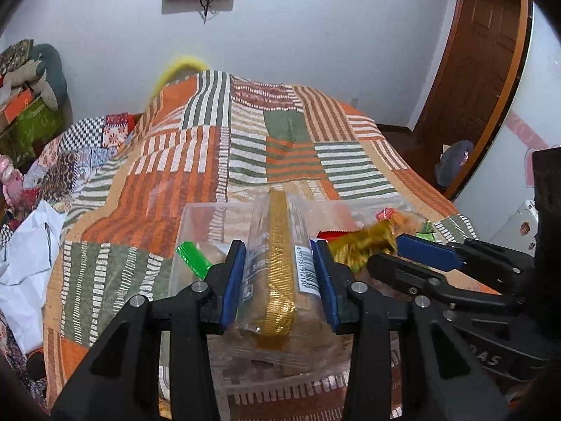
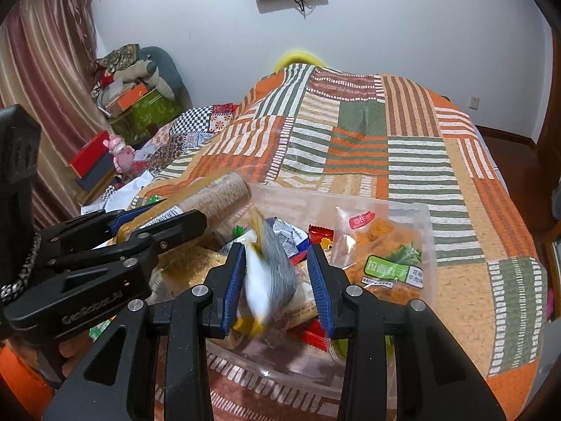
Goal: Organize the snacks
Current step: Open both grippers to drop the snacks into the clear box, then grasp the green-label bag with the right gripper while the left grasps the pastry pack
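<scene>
Left gripper (image 1: 279, 277) fingers clamp the cracker sleeve (image 1: 278, 263); right gripper (image 2: 277, 280) fingers pinch a blurred, probably foil packet (image 2: 270, 273), above the clear bin (image 2: 426, 224). The crinkly packet could slip free, missing the bin.

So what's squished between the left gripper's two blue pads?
A clear-wrapped cracker roll with a gold strip, gripped by the left gripper above the clear bin, seen in the left wrist view.

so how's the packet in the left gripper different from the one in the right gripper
The left gripper holds a clear-wrapped cracker roll with a gold strip and barcode; the right gripper holds a small white-and-grey foil packet. The roll is a long, firm cylinder sticking out past the fingers; the packet is short, flat and crumpled. Both are clamped above the clear plastic bin.
</scene>
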